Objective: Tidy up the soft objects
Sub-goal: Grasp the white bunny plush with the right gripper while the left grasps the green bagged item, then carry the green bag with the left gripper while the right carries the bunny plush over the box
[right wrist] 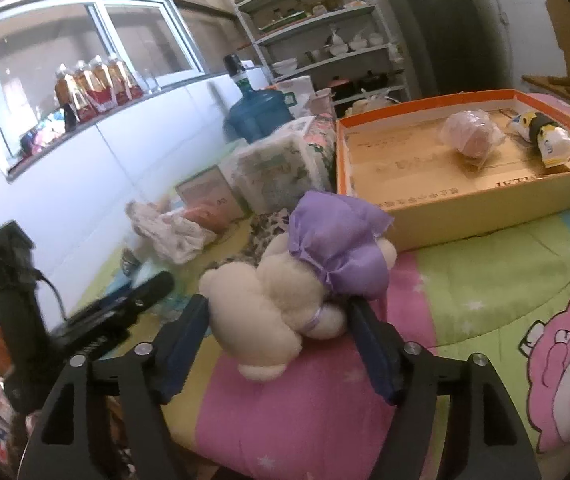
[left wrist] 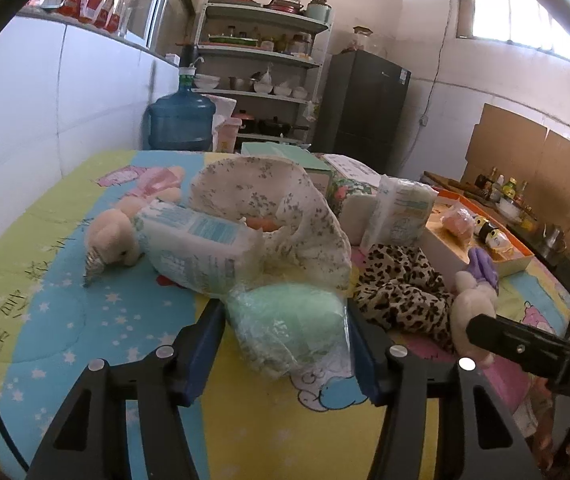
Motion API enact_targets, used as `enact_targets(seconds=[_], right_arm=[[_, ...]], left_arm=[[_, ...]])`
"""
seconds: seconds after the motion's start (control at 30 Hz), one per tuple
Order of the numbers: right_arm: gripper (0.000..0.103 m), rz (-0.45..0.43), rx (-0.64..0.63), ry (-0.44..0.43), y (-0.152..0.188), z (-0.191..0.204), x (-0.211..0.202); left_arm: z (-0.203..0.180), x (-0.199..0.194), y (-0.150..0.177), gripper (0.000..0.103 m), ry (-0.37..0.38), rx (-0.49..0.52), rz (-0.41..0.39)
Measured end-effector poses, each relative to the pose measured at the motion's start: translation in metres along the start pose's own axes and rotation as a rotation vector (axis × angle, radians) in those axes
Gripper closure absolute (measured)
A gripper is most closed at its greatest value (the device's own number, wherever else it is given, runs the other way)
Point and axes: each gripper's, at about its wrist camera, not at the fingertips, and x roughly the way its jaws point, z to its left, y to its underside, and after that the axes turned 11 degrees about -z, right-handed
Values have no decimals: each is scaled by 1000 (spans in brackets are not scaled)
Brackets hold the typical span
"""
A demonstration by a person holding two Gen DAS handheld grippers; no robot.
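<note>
Left gripper (left wrist: 287,344) jaws closed on green bagged soft item (left wrist: 291,328), which sits on the cartoon quilt (left wrist: 45,320); its long axis runs across the jaws. Right gripper (right wrist: 279,336) jaws clamp cream plush toy (right wrist: 281,300) in purple dress (right wrist: 337,240), lying on the quilt just in front of the orange-rimmed cardboard box (right wrist: 485,196), dress end pointing toward the box. Inside the box: pink bagged item (right wrist: 471,134) and penguin toy (right wrist: 545,138). Box floor has printed text, upside down, not readable. Left of the box: tissue packs (right wrist: 277,172), leopard cloth (left wrist: 405,292), floral cloth (left wrist: 285,208), second plush (left wrist: 113,236). "DAS" letters on the right gripper arm in the left view. Handwritten characters on the quilt, unreadable.
</note>
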Motion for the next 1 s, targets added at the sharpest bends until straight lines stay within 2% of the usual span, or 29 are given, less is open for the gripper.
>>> enact_targets(seconds=[0.2,0.37,0.5,0.6,0.67,0.7,0.83,1.0], right_arm=[[24,-6,-84,37,5,6,-9],[24,-32,-94,45,2,7,-17],[24,-13,-115,34,4,15,-10],[23,24,-124,74,8,17,0],[29,29,-118,86,8,17,1],[37,20,-110,96,7,15,-3],[42,-40,-104,112,-1,12,-20],[43,-95,-90,119,-10,4,-40]], left_arm=[[-6,-13,-5,46,-7,32,-35],[-16,-22,-11,46,13,55,-67],[-19,-27,-11,46,26,65,-75],[-21,-32,-10,46,26,70,-81],[-21,-35,-10,46,24,73,-86],[-21,-37,-10,46,23,74,-88],[-22,-39,-12,46,33,75,-98],[-30,-41,-16,46,59,85,-110]])
